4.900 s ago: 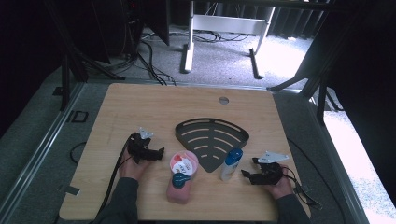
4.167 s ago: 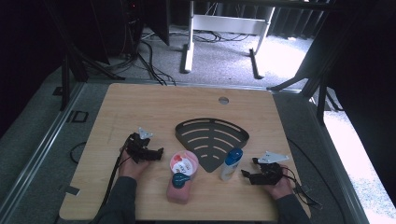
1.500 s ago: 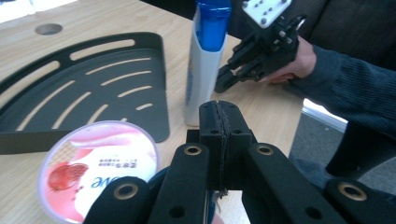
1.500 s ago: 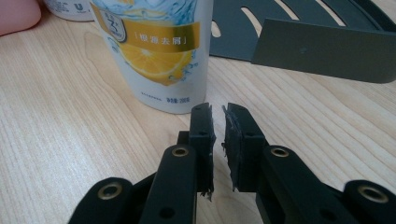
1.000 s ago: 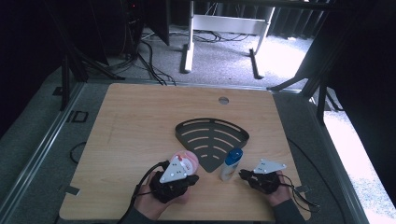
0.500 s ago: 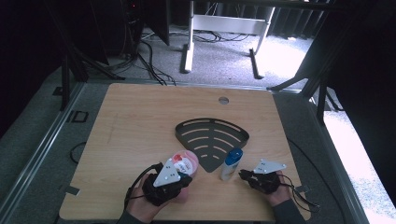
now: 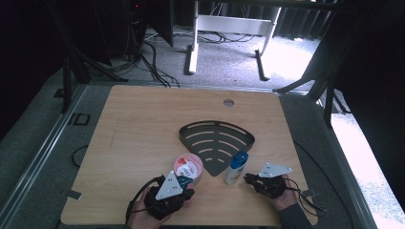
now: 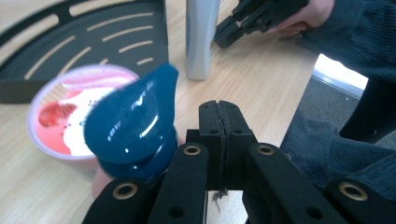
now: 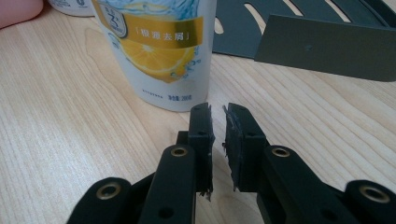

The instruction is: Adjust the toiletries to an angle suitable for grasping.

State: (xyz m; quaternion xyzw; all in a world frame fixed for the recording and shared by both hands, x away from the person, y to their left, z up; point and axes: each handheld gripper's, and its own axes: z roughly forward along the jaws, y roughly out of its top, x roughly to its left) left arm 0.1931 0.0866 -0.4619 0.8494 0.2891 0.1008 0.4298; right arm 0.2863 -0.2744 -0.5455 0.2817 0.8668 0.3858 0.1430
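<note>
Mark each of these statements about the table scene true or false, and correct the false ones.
1. The left gripper has its jaws closed together. True.
2. The white bottle with the blue cap lies flat inside the black rack. False: it stands upright on the table, at the rack's edge.
3. The right gripper is clamped on the bottle. False: its jaws, a narrow gap between them, are short of the bottle with nothing between them.
4. The pink tub sits just ahead of the left gripper. True.

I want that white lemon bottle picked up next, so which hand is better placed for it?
Right, likely. The right gripper points straight at the bottle, jaws slightly apart; the left gripper is shut beside the pink tub.
</note>
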